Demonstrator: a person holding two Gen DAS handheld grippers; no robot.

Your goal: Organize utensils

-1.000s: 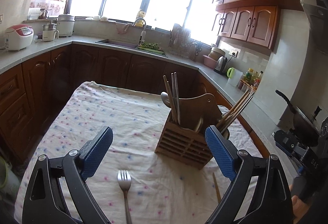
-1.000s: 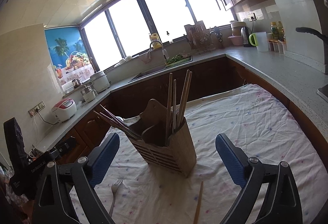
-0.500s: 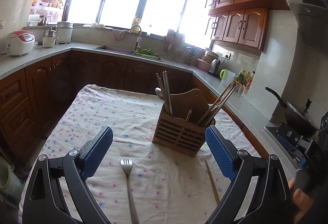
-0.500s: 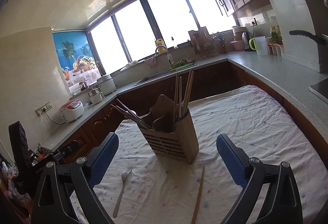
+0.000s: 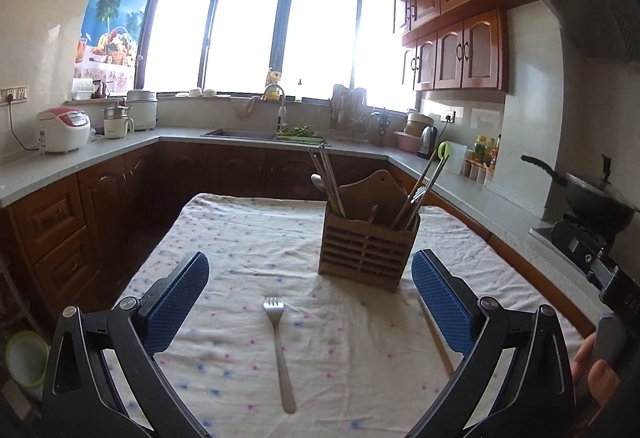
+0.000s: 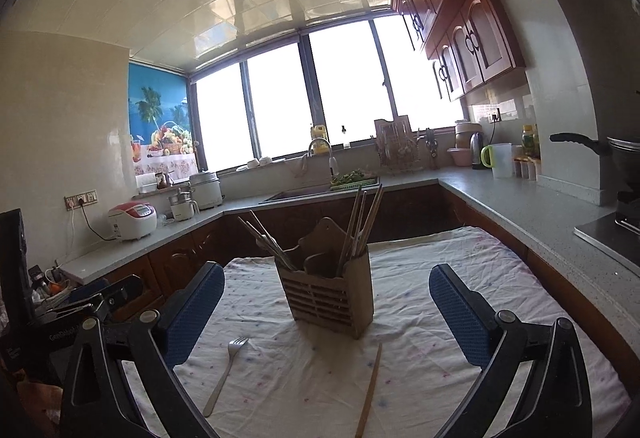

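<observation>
Both your tools, left tool (image 5: 310, 294) and right tool (image 6: 326, 310), are opening wide, empty; centre the left over the fork (image 5: 279, 350) at lower middle, gripping its handle squarely.

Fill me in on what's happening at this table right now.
A person is sorting utensils with a handheld gripper in each hand. The left gripper and right gripper are both empty, their jaws opening wide. A wooden holder on the cloth-covered table already has chopsticks and other utensils standing in it. A fork and one loose chopstick lie on the cloth in front of it, neither of them touched.
</observation>
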